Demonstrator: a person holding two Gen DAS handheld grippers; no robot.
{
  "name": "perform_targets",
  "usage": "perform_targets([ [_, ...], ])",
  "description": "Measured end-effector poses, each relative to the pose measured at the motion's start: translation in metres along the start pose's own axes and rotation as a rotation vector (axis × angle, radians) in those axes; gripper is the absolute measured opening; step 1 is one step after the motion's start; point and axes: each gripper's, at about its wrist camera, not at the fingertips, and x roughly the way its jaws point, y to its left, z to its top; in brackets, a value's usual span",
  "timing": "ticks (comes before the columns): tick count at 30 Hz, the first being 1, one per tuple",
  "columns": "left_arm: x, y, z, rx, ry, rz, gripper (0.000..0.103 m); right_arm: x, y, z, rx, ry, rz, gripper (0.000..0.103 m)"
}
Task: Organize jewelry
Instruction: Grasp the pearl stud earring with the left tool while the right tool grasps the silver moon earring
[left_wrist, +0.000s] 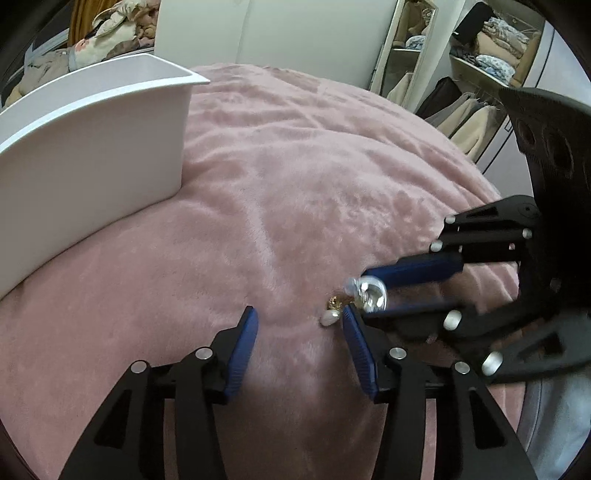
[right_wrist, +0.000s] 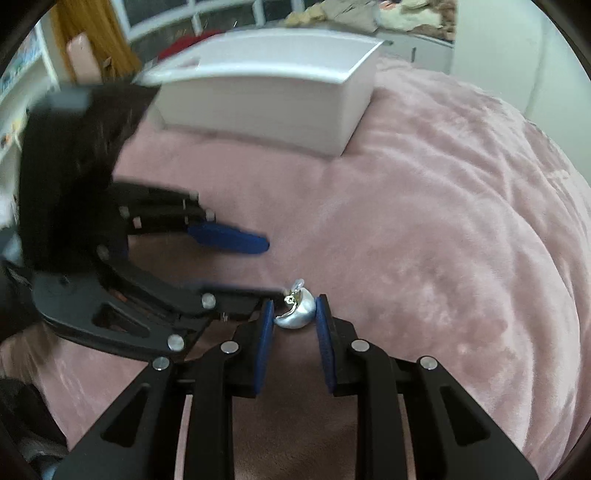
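A shiny silver earring (right_wrist: 297, 316) is pinched between the blue pads of my right gripper (right_wrist: 295, 304), which is shut on it just above the pink blanket. The left wrist view shows the same earring (left_wrist: 371, 293) at the tips of the right gripper (left_wrist: 365, 295), coming in from the right. A pearl-and-gold earring (left_wrist: 330, 316) lies on the blanket, right beside the outer side of the left gripper's right fingertip. My left gripper (left_wrist: 300, 314) stands open with only blanket between its fingers. In the right wrist view the left gripper (right_wrist: 266, 267) is blurred.
A white open box (left_wrist: 92, 147) (right_wrist: 266, 107) stands on the pink plush blanket (left_wrist: 295, 166) behind and left of the grippers. Beyond the bed are a leaning mirror (left_wrist: 406, 48), hanging clothes (left_wrist: 465, 122) and shelves of folded fabric.
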Motion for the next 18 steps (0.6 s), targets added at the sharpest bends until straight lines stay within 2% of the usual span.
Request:
perform_targets([
  [5, 0.004, -0.013, -0.004, 0.070, -0.006, -0.009, 0.038, -0.006, -0.042, 0.001, 0.208, -0.042, 0.097, 0.024],
  [6, 0.005, -0.016, -0.004, 0.082, -0.006, -0.001, 0.035, -0.004, -0.047, 0.001, 0.230, -0.041, 0.110, 0.024],
  [8, 0.006, -0.022, -0.005, 0.092, -0.008, -0.008, 0.023, -0.003, -0.052, 0.001, 0.253, -0.045, 0.137, 0.024],
  [10, 0.006, -0.024, -0.005, 0.092, -0.011, -0.023, 0.018, -0.004, -0.053, 0.001, 0.256, -0.046, 0.126, 0.024],
  [12, 0.007, -0.027, -0.005, 0.091, -0.016, -0.021, 0.017, -0.001, -0.052, 0.002, 0.259, -0.041, 0.123, 0.024],
  [13, 0.007, -0.028, -0.004, 0.090, -0.016, -0.021, 0.023, -0.001, -0.051, 0.002, 0.257, -0.040, 0.122, 0.024],
  [14, 0.006, -0.028, -0.004, 0.081, -0.018, -0.030, 0.040, 0.000, -0.051, 0.002, 0.255, -0.037, 0.120, 0.024],
  [16, -0.002, -0.027, -0.005, 0.066, -0.055, -0.028, 0.062, 0.005, -0.053, 0.004, 0.257, -0.031, 0.116, 0.024],
  [17, -0.004, -0.028, -0.005, 0.060, -0.062, -0.032, 0.066, 0.006, -0.053, 0.005, 0.260, -0.032, 0.116, 0.024],
  [18, -0.005, -0.028, -0.005, 0.053, -0.064, -0.049, 0.066, 0.005, -0.054, 0.006, 0.263, -0.035, 0.119, 0.024],
])
